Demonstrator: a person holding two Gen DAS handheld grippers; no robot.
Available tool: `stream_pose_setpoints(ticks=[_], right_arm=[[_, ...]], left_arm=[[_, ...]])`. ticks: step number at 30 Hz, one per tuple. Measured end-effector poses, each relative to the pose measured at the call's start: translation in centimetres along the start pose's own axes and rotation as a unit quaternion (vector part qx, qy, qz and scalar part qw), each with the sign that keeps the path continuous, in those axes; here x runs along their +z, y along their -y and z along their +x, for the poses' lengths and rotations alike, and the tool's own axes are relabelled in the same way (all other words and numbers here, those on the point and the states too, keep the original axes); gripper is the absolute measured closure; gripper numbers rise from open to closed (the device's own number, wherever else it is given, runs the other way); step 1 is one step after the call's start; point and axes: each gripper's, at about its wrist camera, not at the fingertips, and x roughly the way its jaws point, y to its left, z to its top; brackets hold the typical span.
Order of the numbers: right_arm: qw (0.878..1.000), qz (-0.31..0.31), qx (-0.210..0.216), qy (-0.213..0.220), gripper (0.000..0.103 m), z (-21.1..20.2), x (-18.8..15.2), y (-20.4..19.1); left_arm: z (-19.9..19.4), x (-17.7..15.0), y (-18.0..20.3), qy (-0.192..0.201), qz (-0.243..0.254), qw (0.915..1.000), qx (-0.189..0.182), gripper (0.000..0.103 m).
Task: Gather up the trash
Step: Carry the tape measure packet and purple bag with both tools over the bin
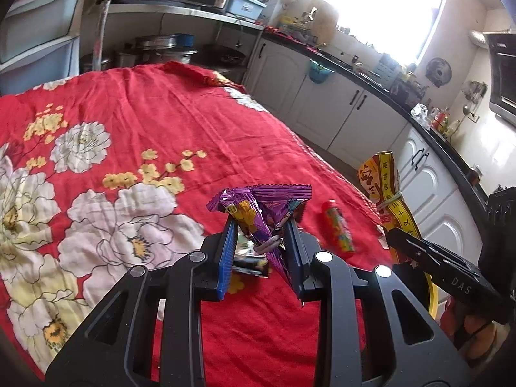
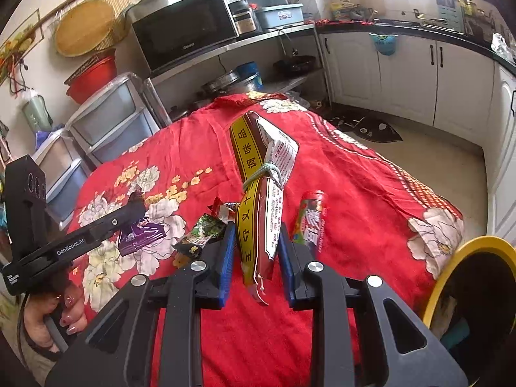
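Note:
My left gripper point(image 1: 260, 225) is shut on a crumpled purple wrapper point(image 1: 264, 204) and holds it above the red flowered cloth point(image 1: 167, 103). My right gripper point(image 2: 256, 235) is shut on a yellow and brown seasoning packet point(image 2: 258, 193) tied with a green string, held upright over the table. That packet point(image 1: 388, 187) and the right gripper also show at the right of the left wrist view. A small red candy tube point(image 1: 337, 225) point(image 2: 311, 219) lies on the cloth beside both grippers. A green and black wrapper point(image 2: 203, 233) and a red and white wrapper point(image 2: 224, 209) lie on the cloth between them.
A yellow-rimmed bin point(image 2: 467, 277) stands off the table's near right corner. White kitchen cabinets point(image 1: 338, 106) with a dark counter run along the right. Plastic drawers point(image 2: 109, 119) and a microwave point(image 2: 183, 29) on a shelf stand behind the table. A hand point(image 2: 61, 309) grips the left tool.

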Motion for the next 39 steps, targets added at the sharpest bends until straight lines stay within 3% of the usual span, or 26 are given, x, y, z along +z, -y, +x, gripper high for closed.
stream_pose_setpoints(ticks=[20, 39], right_arm=[[0.997, 0.046, -0.034, 0.053, 0.079, -6.9, -1.6, 4.9], [0.985, 0.094, -0.103, 0.103, 0.079, -12.0, -2.5, 9.9]], left_arm=[[0.1, -0.2, 7.2, 0.005, 0.062, 0.9974, -0.037, 0.081], [0.9, -0.2, 14.4, 0.012, 0.127, 0.9883, -0.083, 0.081]])
